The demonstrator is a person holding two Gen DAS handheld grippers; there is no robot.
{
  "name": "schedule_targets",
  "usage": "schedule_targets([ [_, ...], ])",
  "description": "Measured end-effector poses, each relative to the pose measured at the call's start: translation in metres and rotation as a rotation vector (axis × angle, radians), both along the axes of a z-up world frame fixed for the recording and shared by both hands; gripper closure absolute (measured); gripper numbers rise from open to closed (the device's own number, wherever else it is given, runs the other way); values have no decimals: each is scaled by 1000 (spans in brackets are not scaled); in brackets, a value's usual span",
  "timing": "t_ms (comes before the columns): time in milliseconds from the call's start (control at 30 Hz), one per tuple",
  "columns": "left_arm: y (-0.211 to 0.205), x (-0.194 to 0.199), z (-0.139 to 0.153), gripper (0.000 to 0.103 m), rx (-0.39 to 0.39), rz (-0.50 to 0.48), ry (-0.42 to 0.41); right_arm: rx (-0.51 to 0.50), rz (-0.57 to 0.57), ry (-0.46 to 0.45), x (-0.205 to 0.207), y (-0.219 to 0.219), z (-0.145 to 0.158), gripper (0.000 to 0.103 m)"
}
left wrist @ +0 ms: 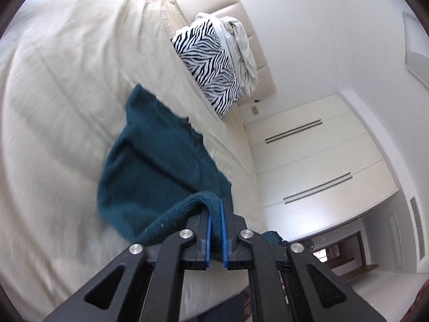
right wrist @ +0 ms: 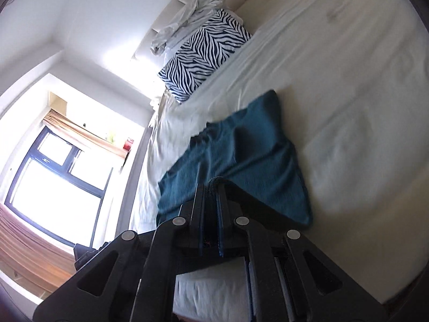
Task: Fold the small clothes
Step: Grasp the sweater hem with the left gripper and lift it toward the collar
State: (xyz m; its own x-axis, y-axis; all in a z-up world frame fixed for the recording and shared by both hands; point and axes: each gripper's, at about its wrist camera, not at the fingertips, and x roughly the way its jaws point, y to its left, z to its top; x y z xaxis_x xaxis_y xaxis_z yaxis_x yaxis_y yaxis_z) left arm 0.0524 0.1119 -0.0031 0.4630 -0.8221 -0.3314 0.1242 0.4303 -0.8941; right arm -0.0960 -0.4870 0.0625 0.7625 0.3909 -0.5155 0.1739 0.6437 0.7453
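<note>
Teal fleece garment [left wrist: 158, 158] is pinched at a rolled edge between the nearly closed blue pads of the left gripper [left wrist: 214, 209], and the right gripper [right wrist: 211, 187] looks clamped on another bunched edge, though blur hides its grip. Ahead of both, the cloth trails onto the cream bedsheet [left wrist: 59, 86], with wide bare sheet beside it. Farther off lies a zebra-print pillow [left wrist: 211, 67] against the headboard [left wrist: 241, 8].

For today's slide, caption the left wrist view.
Left gripper pinches teal garment over cream bed.
</note>
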Motion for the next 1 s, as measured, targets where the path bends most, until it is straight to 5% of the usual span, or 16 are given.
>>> schedule_targets([
  [333, -9, 112, -17, 97, -32, 63, 61, -47, -76, 43, 122, -28, -19, 97],
  [733, -27, 217, -84, 96, 16, 121, 213, -96, -212, 120, 234, -73, -78, 97],
  [800, -35, 224, -88, 73, 56, 108, 226, -150, -169, 127, 245, -63, -80, 96],
  [833, -38, 226, -90, 51, 58, 96, 224, -214, -133, 144, 252, -54, -80, 96],
  [867, -39, 225, -90, 40, 60, 97, 223, -281, -103, 159, 255, -42, -80, 95],
  [933, -36, 222, -91, 25, 82, 104, 238, -389, -36, 175, 260, -20, -82, 95],
  [1000, -30, 216, -90, 23, 78, 112, 243, -455, 3, 201, 270, -9, -88, 93],
])
